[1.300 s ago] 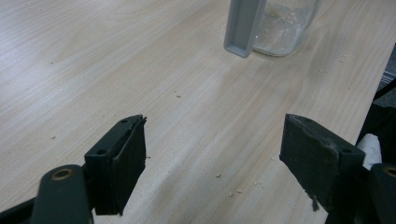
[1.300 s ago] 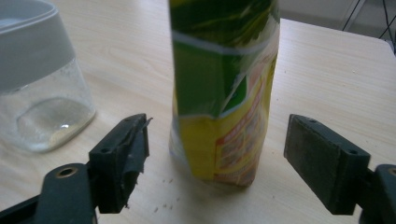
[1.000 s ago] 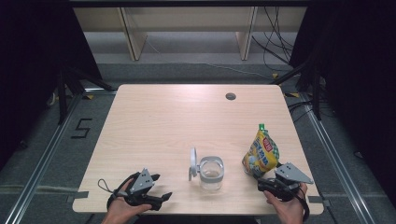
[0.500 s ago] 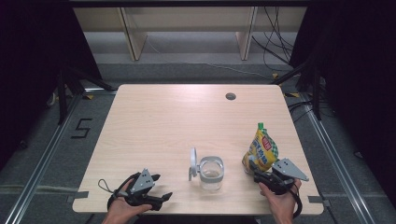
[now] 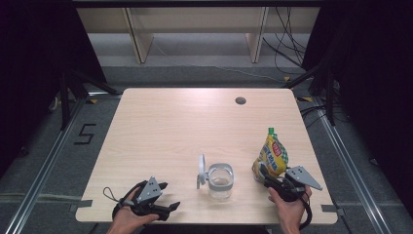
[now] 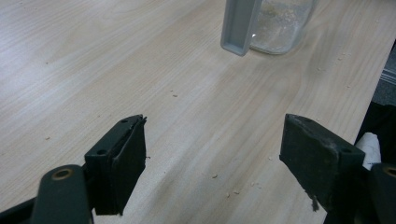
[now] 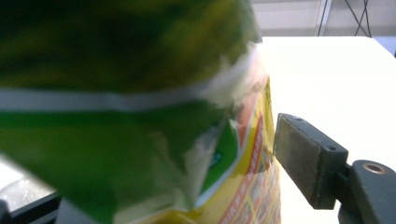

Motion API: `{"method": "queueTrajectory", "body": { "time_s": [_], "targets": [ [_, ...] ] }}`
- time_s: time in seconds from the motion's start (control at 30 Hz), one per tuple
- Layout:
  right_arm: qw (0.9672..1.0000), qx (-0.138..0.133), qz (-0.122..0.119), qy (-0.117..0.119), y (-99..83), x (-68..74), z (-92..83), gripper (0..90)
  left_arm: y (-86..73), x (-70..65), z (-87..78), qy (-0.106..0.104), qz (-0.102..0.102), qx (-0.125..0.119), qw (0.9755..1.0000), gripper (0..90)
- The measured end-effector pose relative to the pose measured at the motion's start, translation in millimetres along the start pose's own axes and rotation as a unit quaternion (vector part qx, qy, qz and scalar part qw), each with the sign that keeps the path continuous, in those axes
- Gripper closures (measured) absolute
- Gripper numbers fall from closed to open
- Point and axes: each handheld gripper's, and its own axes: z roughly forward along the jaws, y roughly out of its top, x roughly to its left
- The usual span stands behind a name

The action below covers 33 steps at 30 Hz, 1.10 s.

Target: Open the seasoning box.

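A yellow-and-green snack bag (image 5: 272,155) stands upright near the table's front right, its torn top close to the camera in the right gripper view (image 7: 140,93). My right gripper (image 5: 267,176) has the bag's lower part between its jaws, which have just been closing. One pad (image 7: 303,158) lies against the bag's edge; the other is hidden behind the bag. A clear glass jar (image 5: 220,181) with its grey lid (image 5: 200,170) flipped up stands at the front middle. My left gripper (image 5: 168,196) rests open at the front left, nothing between its pads (image 6: 219,163), facing the jar (image 6: 280,23).
The light wooden table (image 5: 195,122) has a small round cable hole (image 5: 240,101) at the back right. Crumbs are scattered on the wood (image 6: 224,186) in front of the left gripper. Dark floor, rails and shelving surround the table.
My right gripper has edged in toward the bag's base, with its jaws drawing closer around it. The bag, the jar and the left gripper have stayed where they were.
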Motion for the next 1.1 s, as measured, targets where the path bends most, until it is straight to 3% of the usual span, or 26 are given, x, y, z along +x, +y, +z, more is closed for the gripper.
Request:
{"method": "queueTrajectory", "body": {
  "time_s": [0.03,0.07,0.2,0.27,0.3,0.4,0.43,0.47,0.5,0.53,0.57,0.67,0.7,0.77,0.83,0.87,0.9,0.97,1.0,1.03,1.1],
  "targets": [
    [1.0000,-0.003,0.002,0.001,-0.1,0.4,0.4,31.5,0.0,-0.9,0.1,-0.004,-0.004,-0.004,1.0000,21.9],
    [0.9999,-0.007,-0.011,-0.002,0.2,-0.5,1.1,31.5,0.1,-0.5,-0.1,-0.004,-0.002,-0.002,1.0000,21.9],
    [0.9999,-0.008,0.006,-0.005,-1.6,1.6,3.5,30.1,0.1,0.7,-0.3,-0.001,0.003,0.004,1.0000,21.9],
    [0.9999,-0.011,-0.001,-0.013,-2.4,0.1,4.9,29.8,-0.2,-0.8,-0.1,-0.005,-0.003,-0.004,1.0000,21.9],
    [0.9999,-0.006,0.009,-0.010,-2.4,1.1,4.1,29.3,-0.3,-0.5,0.2,-0.005,-0.003,-0.004,1.0000,21.9],
    [0.9999,-0.007,-0.003,-0.015,-2.7,-1.0,6.0,29.4,0.1,-0.5,-0.2,-0.002,0.001,-0.001,1.0000,21.9],
    [0.9999,-0.006,-0.001,-0.012,-2.8,-1.1,6.7,29.2,0.0,-1.0,0.1,-0.004,-0.002,-0.003,1.0000,21.9],
    [0.9996,-0.006,0.015,-0.022,-3.1,0.3,6.0,29.0,0.1,-0.8,0.1,-0.006,-0.001,-0.001,1.0000,21.9],
    [0.9996,-0.006,0.015,-0.022,-3.1,0.3,6.0,29.0,0.0,-1.4,0.7,-0.007,-0.005,-0.004,1.0000,21.9],
    [0.9997,-0.010,0.017,-0.017,-3.3,0.0,6.3,28.8,0.1,-0.6,0.1,-0.005,0.005,-0.002,1.0000,21.9],
    [0.9997,-0.009,0.000,-0.022,-3.1,-2.1,7.5,28.7,0.4,0.0,0.1,-0.007,0.010,-0.002,0.9999,21.9],
    [0.9998,-0.014,0.006,-0.016,-3.3,-3.0,9.2,27.9,0.9,-1.1,0.8,-0.007,0.006,-0.006,0.9999,21.9],
    [0.9995,-0.014,0.022,-0.020,-3.7,-2.3,8.4,27.8,0.4,-1.8,0.8,-0.005,0.001,-0.004,1.0000,21.9],
    [0.9994,-0.016,0.028,-0.010,-3.8,-2.4,8.4,27.8,-0.1,-1.9,1.9,-0.003,-0.003,-0.002,1.0000,21.9],
    [0.9995,-0.022,0.020,-0.008,-3.9,-3.7,10.2,27.8,0.8,-0.7,0.7,-0.001,0.005,0.009,0.9999,22.0],
    [0.9993,-0.022,0.029,-0.006,-3.7,-3.0,10.3,27.6,1.4,-0.5,0.2,-0.004,0.006,0.012,0.9999,21.9],
    [0.9996,-0.021,0.018,-0.010,-3.9,-4.7,11.8,27.6,1.5,-0.9,0.2,-0.006,0.004,0.011,0.9999,22.0],
    [0.9991,-0.024,0.034,-0.011,-5.1,-5.0,12.1,27.5,1.6,-1.1,0.3,-0.007,0.003,0.010,0.9999,22.0],
    [0.9994,-0.018,0.024,-0.018,-5.5,-6.8,12.1,27.2,1.8,-1.2,0.5,-0.008,0.002,0.009,0.9999,22.0],
    [0.9992,-0.025,0.031,-0.008,-5.4,-6.4,13.5,27.2,2.0,-1.3,0.6,-0.008,0.001,0.009,0.9999,21.9],
    [0.9991,-0.026,0.030,-0.011,-5.7,-7.2,14.6,26.6,1.4,-2.6,2.9,-0.005,-0.006,-0.005,1.0000,22.0]
  ]
}}
